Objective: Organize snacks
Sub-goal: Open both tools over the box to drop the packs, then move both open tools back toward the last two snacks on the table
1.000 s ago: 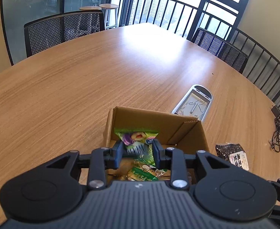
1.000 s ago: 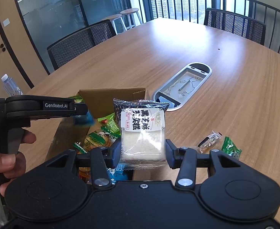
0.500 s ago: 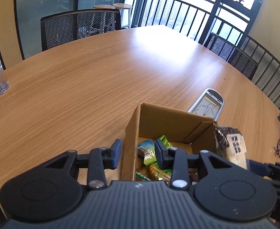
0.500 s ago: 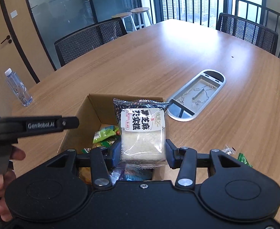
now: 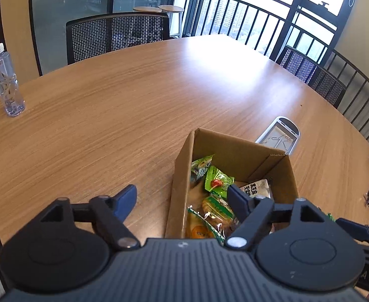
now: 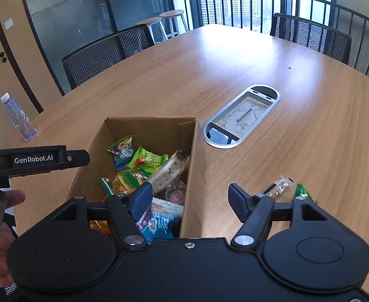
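- The desk [image 5: 134, 105] spreads wide ahead of both pairs of my fingers, with a water bottle [image 5: 7, 80] far off beyond my left fingers and a metal cable tray [image 6: 242, 115] sunk into the wood beyond my right ones.
- The cardboard box [image 6: 197, 166] sits right under my fingers: my left fingers [image 5: 181, 196] straddle its left wall, my right fingers [image 6: 192, 198] straddle its right wall.
- Inside the box lie the snacks already gathered: green packets [image 6: 146, 159], a blue packet [image 6: 159, 220] just below my right fingers, and the sesame cake packet [image 6: 170, 170], which is tipped on its edge in there, clear of my fingers.
- Both pairs of fingers have just been opening and now stand apart with nothing gripped between them; only the box walls pass through the gaps.
- The step in hand, as I judge it, is the drop-off into the box, now done on both sides.
- Two small snacks remain on the desk just beyond my right fingers: a clear-wrapped piece [image 6: 281, 185] and a green packet [image 6: 303, 195] beside it.
- My next move should be to swing the right fingers over to those two, come down low and close on the thin wrapper without sliding it away.
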### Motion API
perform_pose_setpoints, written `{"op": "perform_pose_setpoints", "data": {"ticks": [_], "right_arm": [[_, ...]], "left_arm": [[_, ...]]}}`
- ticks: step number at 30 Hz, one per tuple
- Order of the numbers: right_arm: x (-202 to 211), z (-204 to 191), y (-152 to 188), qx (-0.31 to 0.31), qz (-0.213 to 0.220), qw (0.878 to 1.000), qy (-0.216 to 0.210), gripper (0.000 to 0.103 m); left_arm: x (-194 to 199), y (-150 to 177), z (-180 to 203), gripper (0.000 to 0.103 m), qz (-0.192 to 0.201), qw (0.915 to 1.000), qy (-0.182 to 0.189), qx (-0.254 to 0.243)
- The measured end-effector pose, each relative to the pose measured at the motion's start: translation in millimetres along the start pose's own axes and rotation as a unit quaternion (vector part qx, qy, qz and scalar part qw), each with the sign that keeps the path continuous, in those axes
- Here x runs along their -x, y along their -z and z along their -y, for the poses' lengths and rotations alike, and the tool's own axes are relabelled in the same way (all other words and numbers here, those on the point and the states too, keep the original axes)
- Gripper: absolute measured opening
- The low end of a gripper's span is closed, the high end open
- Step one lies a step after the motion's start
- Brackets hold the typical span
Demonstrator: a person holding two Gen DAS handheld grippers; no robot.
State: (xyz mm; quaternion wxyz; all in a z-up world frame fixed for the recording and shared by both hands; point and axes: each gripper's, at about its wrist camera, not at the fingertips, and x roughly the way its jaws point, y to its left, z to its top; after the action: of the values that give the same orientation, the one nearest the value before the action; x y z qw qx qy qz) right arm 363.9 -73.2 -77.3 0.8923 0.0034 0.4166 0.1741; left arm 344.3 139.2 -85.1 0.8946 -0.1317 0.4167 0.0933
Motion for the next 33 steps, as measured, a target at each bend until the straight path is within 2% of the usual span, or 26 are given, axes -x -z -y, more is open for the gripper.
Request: {"op": "perform_pose_setpoints", "data": {"ticks": [8, 11, 14, 20, 33], "right_arm": [[23.5, 15.8, 19.6, -0.016, 0.008, 1.0, 0.008, 0.079], [31.9, 21.1, 25.2, -0.021, 0.012, 1.0, 0.008, 0.082], [39.9, 27.4, 30.3, -0.025, 0.017, 0.999, 0.012, 0.087], [56.4, 41.1, 42.3, -0.039, 0.027, 0.999, 0.022, 0.095], [81.1, 71.0, 62.5, -0.077, 0.038, 0.996, 0.037, 0.103]], "left_arm": [[15.4, 13.9, 15.7, 0.09, 0.005, 0.9999, 0.003, -0.009], [21.7, 18.7, 21.3, 0.1, 0.007, 0.9999, 0.006, -0.014], [29.3, 24.8, 28.3, 0.103, 0.012, 0.9996, 0.014, -0.021], [41.9, 35.6, 40.8, 0.103, 0.016, 0.999, 0.023, -0.033], [56.5, 53.0, 70.6, 0.103, 0.011, 0.9966, 0.038, -0.072]]}}
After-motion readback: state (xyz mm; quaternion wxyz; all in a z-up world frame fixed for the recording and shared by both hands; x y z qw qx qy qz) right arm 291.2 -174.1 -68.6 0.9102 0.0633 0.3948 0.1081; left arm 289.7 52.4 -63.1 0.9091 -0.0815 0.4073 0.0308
